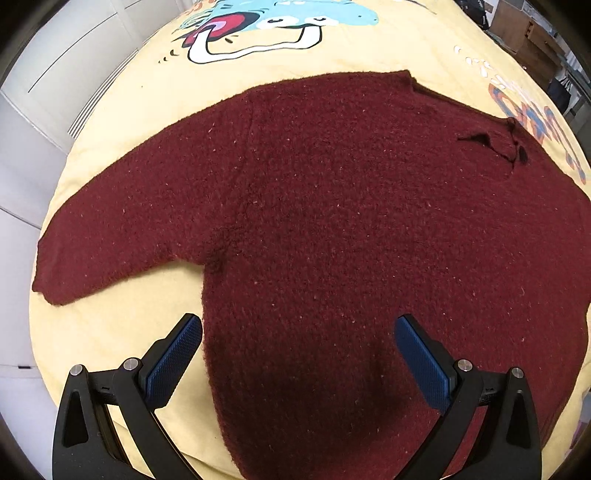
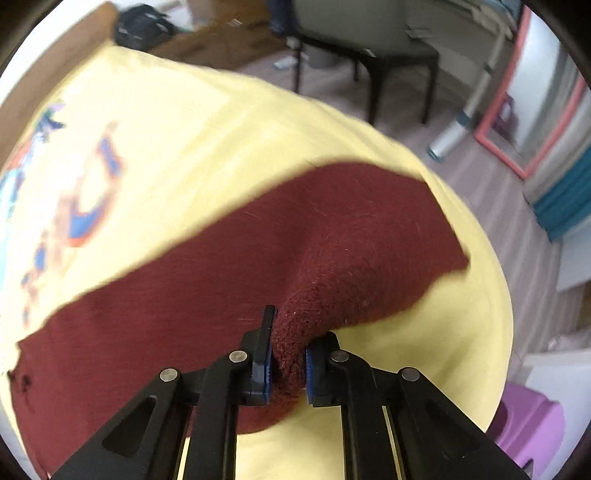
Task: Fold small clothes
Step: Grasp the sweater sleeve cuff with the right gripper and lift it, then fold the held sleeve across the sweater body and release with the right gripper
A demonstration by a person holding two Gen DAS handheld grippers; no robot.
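A dark red knit sweater lies spread flat on a pale yellow sheet printed with a cartoon figure. In the left wrist view, the left gripper hangs above the sweater's lower body with its jaws spread wide and nothing between them. Its blue ribbed pads face each other across the gap: one finger sits over bare sheet just outside the sweater's side edge, the other over the knit itself. Ahead of the jaws and off to one side, a sleeve stretches out flat toward the sheet's edge. Farther ahead on the other side, the neckline shows a small dark opening. Beyond the sweater, past the cartoon print, orange and blue lettering runs along the sheet.

In the right wrist view, the right gripper has its jaws pressed together on a bunched fold of the sweater, and the pinched knit rises in a ridge from between the fingertips. The cloth ahead of the jaws is blurred. The sheet shows beyond and to both sides. Farther off stand a dark chair, a pink-framed mirror and a purple plastic stool on the floor.
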